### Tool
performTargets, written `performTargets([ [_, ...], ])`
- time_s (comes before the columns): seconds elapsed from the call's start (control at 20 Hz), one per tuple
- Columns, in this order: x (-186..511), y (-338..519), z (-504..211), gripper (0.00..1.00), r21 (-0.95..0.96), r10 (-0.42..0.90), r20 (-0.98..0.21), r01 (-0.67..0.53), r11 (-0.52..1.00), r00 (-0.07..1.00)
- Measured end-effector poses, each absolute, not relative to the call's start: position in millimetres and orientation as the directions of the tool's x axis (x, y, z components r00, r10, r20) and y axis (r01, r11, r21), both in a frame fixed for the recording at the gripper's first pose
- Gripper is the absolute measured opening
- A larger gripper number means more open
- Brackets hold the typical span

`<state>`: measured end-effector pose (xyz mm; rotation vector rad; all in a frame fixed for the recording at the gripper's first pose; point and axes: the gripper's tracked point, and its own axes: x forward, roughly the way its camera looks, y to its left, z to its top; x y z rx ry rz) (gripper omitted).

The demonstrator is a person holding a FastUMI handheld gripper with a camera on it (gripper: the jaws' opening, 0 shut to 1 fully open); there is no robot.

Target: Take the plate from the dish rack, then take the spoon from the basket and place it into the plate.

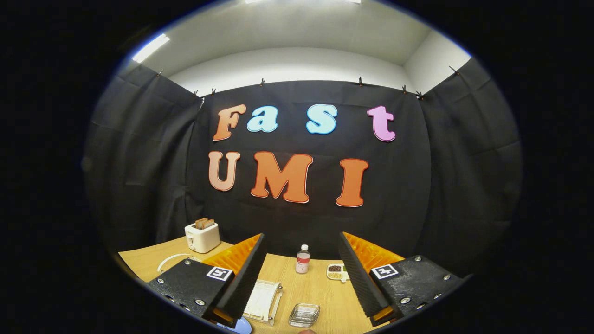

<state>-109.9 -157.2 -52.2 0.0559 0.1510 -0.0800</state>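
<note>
The wooden counter [311, 292] spreads beneath and ahead of the hand-held gripper [301, 283], whose fingers stand wide apart, gripping nothing; a white toaster [202, 236] with bread slices in its slots sits well beyond the left finger; the white dish rack [263, 300] lies just beside the left finger's tip, between the fingers; a small bottle [302, 259] stands beyond them; a little dish of beans [337, 272] rests near the right finger; a clear glass tray [304, 315] lies between the fingertips; a blue plate's edge [240, 326] peeks under the left finger.
</note>
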Motion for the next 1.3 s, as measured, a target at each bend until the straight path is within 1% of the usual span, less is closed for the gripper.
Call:
performTargets([
  [0.15, -110.9, -161.0, -54.4, 0.94, 0.056, -0.093, -0.159, 0.103, 0.993, 0.983],
  [0.35, -114.1, -168.4, -63.6, 0.95, 0.079, -0.126, -0.204, 0.145, 0.986, 0.971],
  [0.5, -115.2, -173.0, -64.4, 0.95, 0.102, -0.140, -0.215, 0.164, 0.981, 0.966],
  [0.8, -119.8, -183.4, -68.2, 0.95, 0.079, -0.145, -0.202, 0.164, 0.983, 0.969],
  [1.3, -123.9, -193.2, -92.2, 0.95, 0.119, -0.112, -0.184, 0.136, 0.984, 0.977],
])
